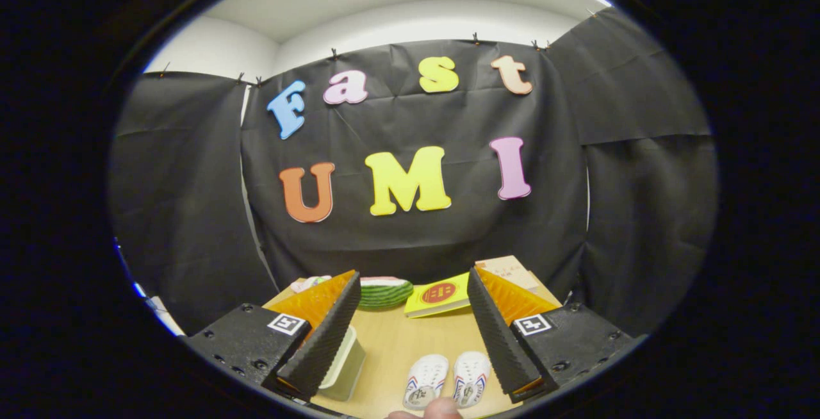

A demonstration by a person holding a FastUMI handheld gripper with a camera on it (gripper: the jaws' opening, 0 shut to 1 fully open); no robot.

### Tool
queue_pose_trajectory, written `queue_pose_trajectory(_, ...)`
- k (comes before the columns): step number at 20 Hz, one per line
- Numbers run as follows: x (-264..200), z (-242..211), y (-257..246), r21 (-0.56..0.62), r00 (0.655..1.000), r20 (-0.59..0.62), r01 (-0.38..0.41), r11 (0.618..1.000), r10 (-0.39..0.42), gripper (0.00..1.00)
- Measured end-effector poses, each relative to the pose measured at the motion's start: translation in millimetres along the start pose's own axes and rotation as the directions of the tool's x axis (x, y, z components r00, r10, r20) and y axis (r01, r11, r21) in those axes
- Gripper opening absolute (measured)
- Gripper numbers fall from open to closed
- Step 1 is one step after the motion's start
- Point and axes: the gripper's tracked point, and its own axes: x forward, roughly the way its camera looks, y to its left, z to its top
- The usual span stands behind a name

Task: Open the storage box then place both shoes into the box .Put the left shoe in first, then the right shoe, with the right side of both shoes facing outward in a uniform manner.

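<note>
Your gripper (410,329) hangs above the wooden table (397,348) with its fingers spread wide apart and nothing between the pads; each finger (327,336) carries a small square black-and-white marker on its base block, a coded pattern and not readable writing.

Writing first: just ahead of the fingers, toward the far side of the table, lies a yellow booklet (437,296) with a round red emblem on its cover. The emblem holds characters too small to make out. Beyond your right finger a tan box (509,270) shows faint print on its top face, also too small to read. The shoes bear blue and red stripes along their sides and some dark print on the insoles, which is blurred.

The pair of white shoes (447,379) sits side by side on the table below and between your fingers, closer to the right one, toes pointing away from you. A fingertip (442,409) of a person's hand shows just below the shoes.

The storage box (343,364), pale and greenish, stands partly hidden behind your left finger; whether its lid is open or closed you cannot tell.

Farther ahead, a green striped item (384,292) rests beside the booklet, and a small pale pinkish object (307,283) peeks out past the left finger.
</note>
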Motion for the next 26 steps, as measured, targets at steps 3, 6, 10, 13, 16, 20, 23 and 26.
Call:
queue_pose_trajectory(3, 1, -21, 4, 0.012, 0.998, -0.051, -0.033, 0.999, 0.034, 1.00)
queue_pose_trajectory(6, 2, -46, 13, 0.052, 0.988, -0.119, -0.089, 0.995, 0.095, 1.00)
queue_pose_trajectory(10, 4, -88, 28, 0.113, 0.958, -0.226, -0.155, 0.982, 0.177, 1.00)
queue_pose_trajectory(13, 9, -119, 38, 0.147, 0.927, -0.296, -0.196, 0.970, 0.232, 1.00)
queue_pose_trajectory(16, 15, -155, 59, 0.252, 0.868, -0.373, -0.247, 0.936, 0.329, 1.00)
queue_pose_trajectory(20, 19, -214, 90, 0.360, 0.752, -0.500, -0.271, 0.893, 0.429, 1.00)
queue_pose_trajectory(23, 21, -244, 117, 0.468, 0.667, -0.534, -0.280, 0.838, 0.520, 1.00)
queue_pose_trajectory(26, 30, -272, 132, 0.581, 0.603, -0.556, -0.210, 0.786, 0.572, 1.00)
